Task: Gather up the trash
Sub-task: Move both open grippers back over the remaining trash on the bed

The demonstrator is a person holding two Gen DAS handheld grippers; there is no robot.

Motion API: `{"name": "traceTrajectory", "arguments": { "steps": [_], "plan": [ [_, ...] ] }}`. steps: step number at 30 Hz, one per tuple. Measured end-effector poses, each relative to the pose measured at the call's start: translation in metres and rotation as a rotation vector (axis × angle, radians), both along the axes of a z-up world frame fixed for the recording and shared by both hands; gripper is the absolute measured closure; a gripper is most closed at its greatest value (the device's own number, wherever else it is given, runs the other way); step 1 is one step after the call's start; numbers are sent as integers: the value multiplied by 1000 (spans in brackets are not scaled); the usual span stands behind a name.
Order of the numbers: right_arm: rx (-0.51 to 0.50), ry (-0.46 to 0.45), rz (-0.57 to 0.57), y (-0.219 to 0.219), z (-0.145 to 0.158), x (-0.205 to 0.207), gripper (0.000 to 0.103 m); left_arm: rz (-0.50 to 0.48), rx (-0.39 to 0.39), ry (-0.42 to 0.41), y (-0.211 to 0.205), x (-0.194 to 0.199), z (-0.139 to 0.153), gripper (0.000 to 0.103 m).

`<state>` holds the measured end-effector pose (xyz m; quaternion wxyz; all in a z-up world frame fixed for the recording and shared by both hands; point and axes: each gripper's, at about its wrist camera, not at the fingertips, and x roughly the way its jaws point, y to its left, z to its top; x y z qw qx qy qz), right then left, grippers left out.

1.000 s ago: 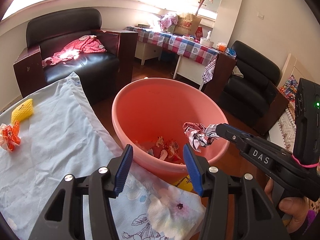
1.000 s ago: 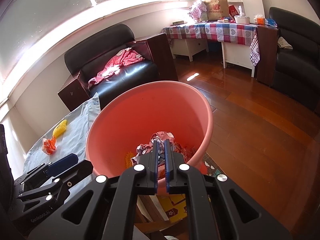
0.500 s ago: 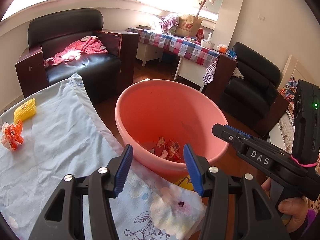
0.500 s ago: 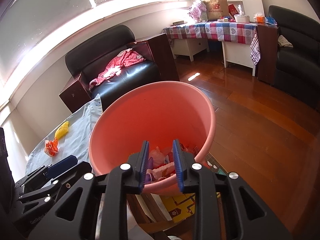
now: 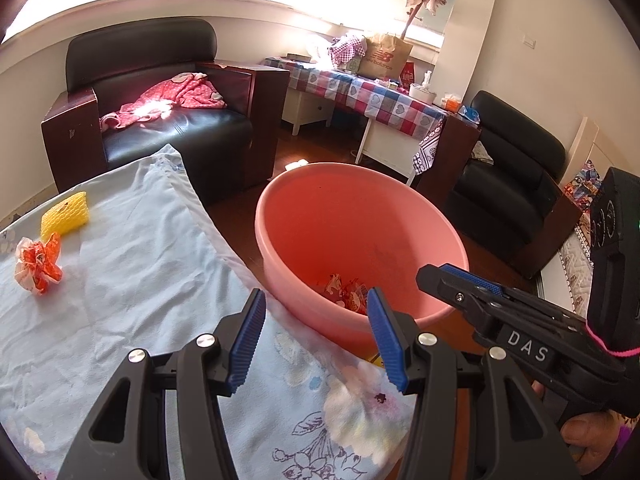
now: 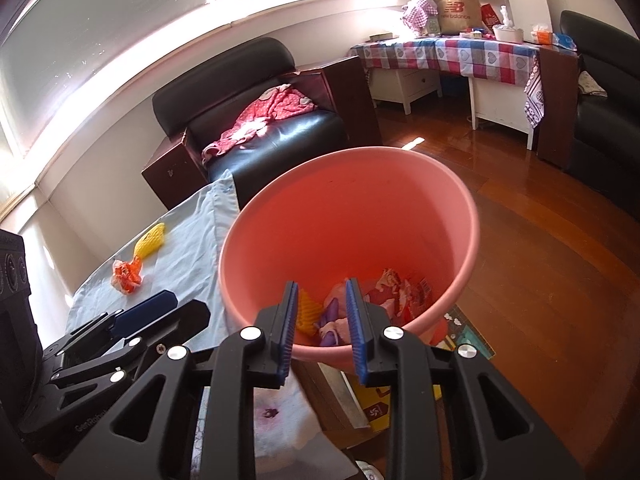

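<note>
A: Where does the trash sit?

B: Two pieces lie on the pale blue cloth [image 5: 132, 280] at the left of the left wrist view: a yellow foam net [image 5: 66, 213] and, just below it, a crumpled orange-and-white wrapper [image 5: 38, 266]. More wrappers lie in the bottom of the pink basin [image 6: 460, 200], centre frame.

A: And the tools?

B: The left gripper [image 5: 316, 334] stands wide apart at the bottom of its view, nothing between the blue pads. The right gripper [image 6: 322, 326] is released too, jaws parted a little and empty, hanging over the basin's near rim. A hand [image 5: 588, 438] holds it at the lower right.
</note>
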<state>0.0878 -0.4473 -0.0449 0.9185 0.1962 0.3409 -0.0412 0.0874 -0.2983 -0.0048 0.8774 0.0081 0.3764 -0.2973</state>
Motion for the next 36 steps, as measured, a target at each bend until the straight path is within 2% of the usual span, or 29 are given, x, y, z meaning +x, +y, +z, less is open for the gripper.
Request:
{"name": "traceTrajectory", "arguments": {
  "steps": [11,23,29,36],
  "plan": [
    [6,12,56,26,3,8,78,22,-7,-5,26,4,4,51],
    [-15,28,149,73,6,32,78,105,18,11,82,19,-1,51],
    [-23,28,180,90,9,40,78,193,42,15,130,30,-5,51],
    [-20,33,221,105,9,51,78,364,40,32,194,54,-9,51]
  ]
}}
